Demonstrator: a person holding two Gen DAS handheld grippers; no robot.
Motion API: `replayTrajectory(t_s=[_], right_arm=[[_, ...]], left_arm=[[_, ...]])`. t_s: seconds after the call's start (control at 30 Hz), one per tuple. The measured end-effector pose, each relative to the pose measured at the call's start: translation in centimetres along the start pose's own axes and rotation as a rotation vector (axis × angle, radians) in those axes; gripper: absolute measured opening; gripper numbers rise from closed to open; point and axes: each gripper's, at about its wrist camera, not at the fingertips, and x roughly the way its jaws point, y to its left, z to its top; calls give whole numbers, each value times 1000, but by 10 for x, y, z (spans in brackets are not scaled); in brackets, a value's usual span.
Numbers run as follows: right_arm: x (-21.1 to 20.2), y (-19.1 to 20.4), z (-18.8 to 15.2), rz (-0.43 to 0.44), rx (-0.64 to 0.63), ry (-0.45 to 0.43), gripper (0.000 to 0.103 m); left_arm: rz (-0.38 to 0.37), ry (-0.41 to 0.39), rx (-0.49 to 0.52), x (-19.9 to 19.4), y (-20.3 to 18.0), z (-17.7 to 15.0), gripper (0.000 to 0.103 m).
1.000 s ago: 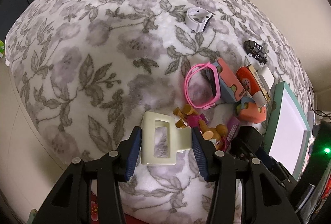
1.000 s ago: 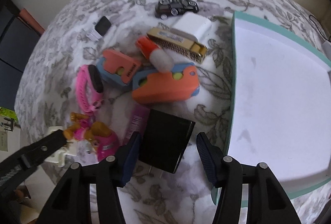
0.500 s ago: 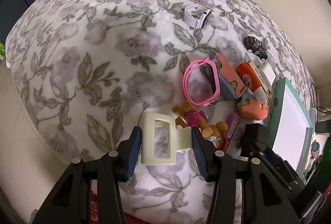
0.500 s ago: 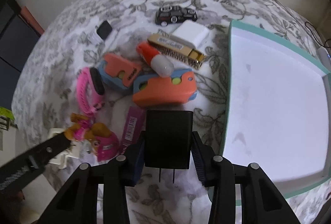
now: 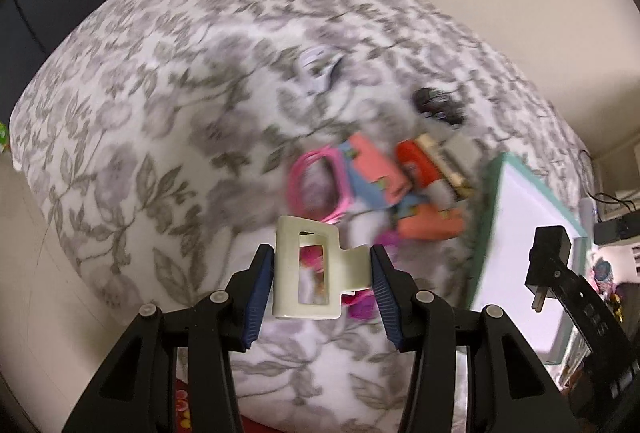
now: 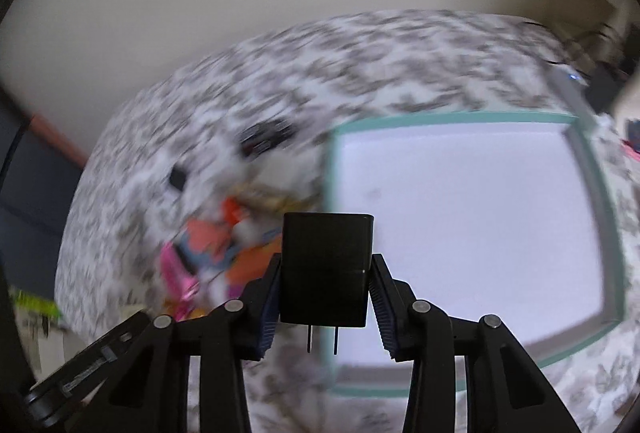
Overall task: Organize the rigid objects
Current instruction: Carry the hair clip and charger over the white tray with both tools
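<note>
Clutter lies blurred on the floral cloth (image 5: 160,121) covering the worktop: a pink watch (image 5: 320,185), orange-and-blue toys (image 5: 384,169), a black toy car (image 5: 436,105) and a small white item (image 5: 316,69) farther off; the left tool (image 5: 322,281) pinches a cream hair claw clip (image 5: 308,273) between its blue pads, held clear above the cloth in front of the pile; the right tool (image 6: 326,285) grips a black plug adapter (image 6: 326,269) by its sides, prongs pointing down toward the camera, over the near-left edge of the teal-rimmed tray (image 6: 592,185); the tray's white floor looks bare; in the left wrist view the adapter hangs over the tray's right side.
</note>
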Motion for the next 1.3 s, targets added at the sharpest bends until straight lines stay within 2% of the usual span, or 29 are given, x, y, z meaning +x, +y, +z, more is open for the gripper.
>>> replayTrajectory(t_s=[0.3, 0.6, 0.97, 1.3], right_arm=[[-21, -102, 33, -147, 232, -76, 44], [-21, -174, 50, -227, 354, -73, 44], [-7, -211, 56, -291, 380, -42, 44], [11, -219, 58, -297, 374, 2, 44]], left_arm=[[-65, -48, 141, -22, -91, 19, 50], [-80, -37, 289, -3, -181, 16, 50], [-78, 41, 367, 47, -245, 3, 50], [-60, 81, 393, 76, -267, 1, 50]])
